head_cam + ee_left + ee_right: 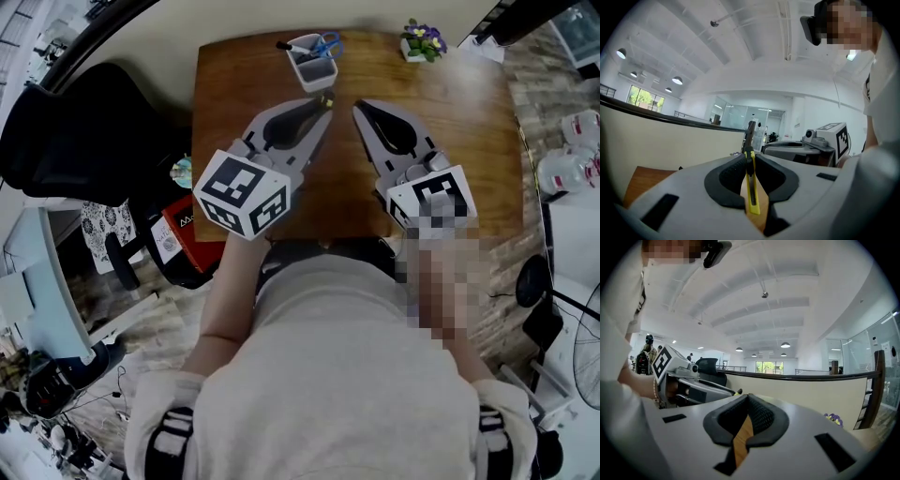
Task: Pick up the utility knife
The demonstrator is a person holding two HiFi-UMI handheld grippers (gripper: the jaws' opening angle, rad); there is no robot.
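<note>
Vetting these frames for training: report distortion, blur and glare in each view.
Head view: fisheye bows the edges of the brown wooden table; a mosaic patch sits right of centre. Left gripper view: black circular vignette, the yellow utility knife sharp, ceiling lamps glaring. Right gripper view: same vignette, far windows bright.

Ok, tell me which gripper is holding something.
The left gripper, shut on the yellow utility knife; the right gripper is shut with nothing between its jaws.

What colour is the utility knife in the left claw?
The utility knife is yellow with a dark middle strip; left gripper view shows it best.
</note>
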